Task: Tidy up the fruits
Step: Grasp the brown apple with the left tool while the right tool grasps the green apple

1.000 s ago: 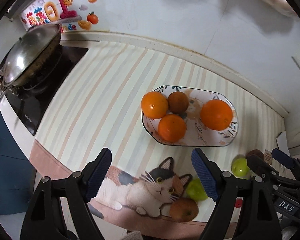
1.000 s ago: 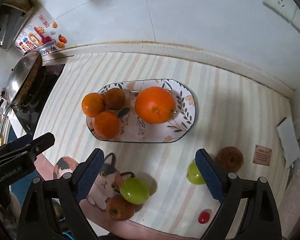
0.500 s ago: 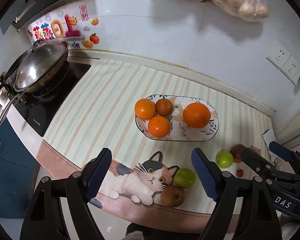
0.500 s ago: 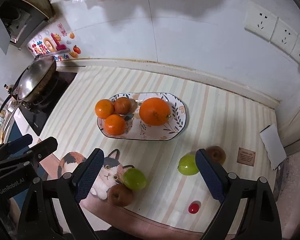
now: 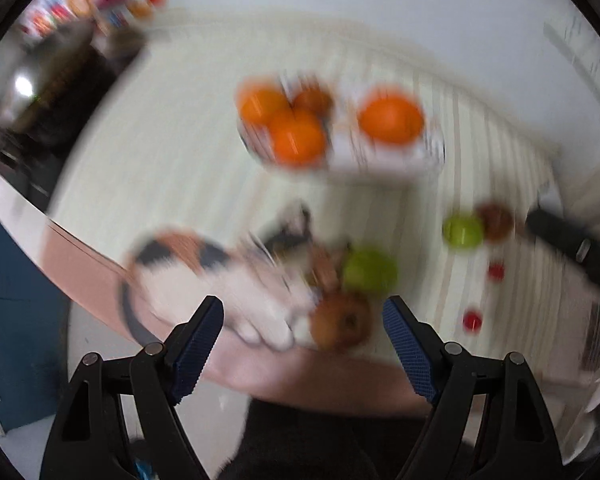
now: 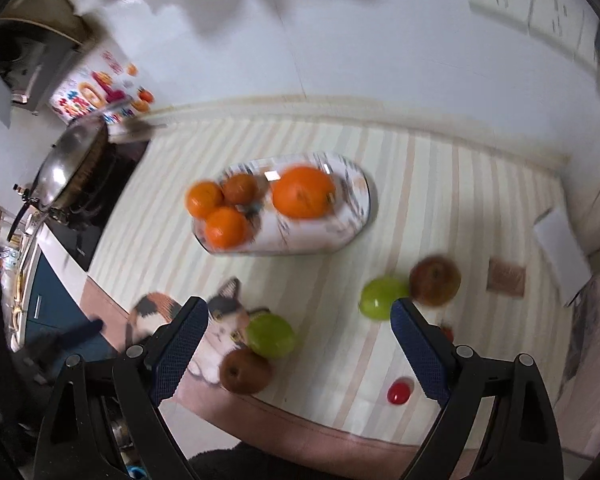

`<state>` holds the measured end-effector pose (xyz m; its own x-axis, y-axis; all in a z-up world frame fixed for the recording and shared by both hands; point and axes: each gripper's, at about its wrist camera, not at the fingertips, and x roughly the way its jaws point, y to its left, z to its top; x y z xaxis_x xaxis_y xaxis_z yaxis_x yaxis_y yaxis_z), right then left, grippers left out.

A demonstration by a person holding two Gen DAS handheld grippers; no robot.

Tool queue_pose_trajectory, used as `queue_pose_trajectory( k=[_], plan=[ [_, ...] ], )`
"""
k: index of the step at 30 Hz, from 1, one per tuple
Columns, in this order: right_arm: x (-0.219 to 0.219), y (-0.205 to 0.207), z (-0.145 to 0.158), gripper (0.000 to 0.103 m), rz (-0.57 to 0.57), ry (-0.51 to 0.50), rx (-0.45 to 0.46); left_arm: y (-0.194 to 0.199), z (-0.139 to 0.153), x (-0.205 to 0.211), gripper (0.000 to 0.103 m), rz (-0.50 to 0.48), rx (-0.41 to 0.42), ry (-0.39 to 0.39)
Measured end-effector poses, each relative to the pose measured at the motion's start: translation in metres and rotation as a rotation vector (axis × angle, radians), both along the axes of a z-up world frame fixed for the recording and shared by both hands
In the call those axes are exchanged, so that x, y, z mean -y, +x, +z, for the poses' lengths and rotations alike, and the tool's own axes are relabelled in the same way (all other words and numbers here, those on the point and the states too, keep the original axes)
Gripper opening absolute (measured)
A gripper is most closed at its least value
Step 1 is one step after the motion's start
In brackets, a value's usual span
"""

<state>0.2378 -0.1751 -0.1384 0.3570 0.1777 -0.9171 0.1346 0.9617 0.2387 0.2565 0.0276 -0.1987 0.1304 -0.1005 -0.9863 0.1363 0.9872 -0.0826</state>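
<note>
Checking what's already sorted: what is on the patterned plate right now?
On the plate lie four fruits: one large orange, two smaller oranges and a darker brownish fruit. The plate surface beneath them is hidden.

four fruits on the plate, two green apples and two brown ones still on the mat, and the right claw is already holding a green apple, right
Not quite. The right wrist view shows the right claw open and holding nothing; both green apples lie on the mat. The rest holds: four fruits on the plate, two brown ones on the mat.

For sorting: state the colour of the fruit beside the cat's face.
Green, clearest in the right wrist view.
</note>
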Motion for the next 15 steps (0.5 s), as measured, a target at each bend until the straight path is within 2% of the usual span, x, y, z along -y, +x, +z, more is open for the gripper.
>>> queue_pose_trajectory(
  k=[3, 6, 8, 10, 11, 12, 15],
  plan=[
    [0.008, -0.001, -0.036, 0.088, -0.022, 0.043, -0.072, -0.002, -0.045, 0.013, 0.081, -0.012, -0.138, -0.049],
    [0.015, 0.000, -0.065, 0.087, -0.044, 0.083, -0.134, 0.001, -0.074, 0.029, 0.081, -0.016, -0.213, -0.085],
    [0.019, -0.001, -0.080, 0.087, -0.061, 0.101, -0.154, 0.004, -0.087, 0.040, 0.081, -0.033, -0.219, -0.079],
    [0.022, 0.001, -0.091, 0.087, -0.068, 0.097, -0.172, 0.006, -0.094, 0.048, 0.080, -0.054, -0.192, -0.029],
    [0.022, 0.001, -0.095, 0.087, -0.072, 0.103, -0.177, 0.007, -0.095, 0.049, 0.074, -0.065, -0.179, -0.012],
    [0.022, 0.001, -0.099, 0.087, -0.072, 0.103, -0.182, 0.007, -0.095, 0.050, 0.062, -0.073, -0.167, 0.010],
    [0.020, 0.005, -0.107, 0.087, -0.066, 0.108, -0.197, 0.006, -0.095, 0.045, 0.062, -0.086, -0.153, 0.006]
  ],
)
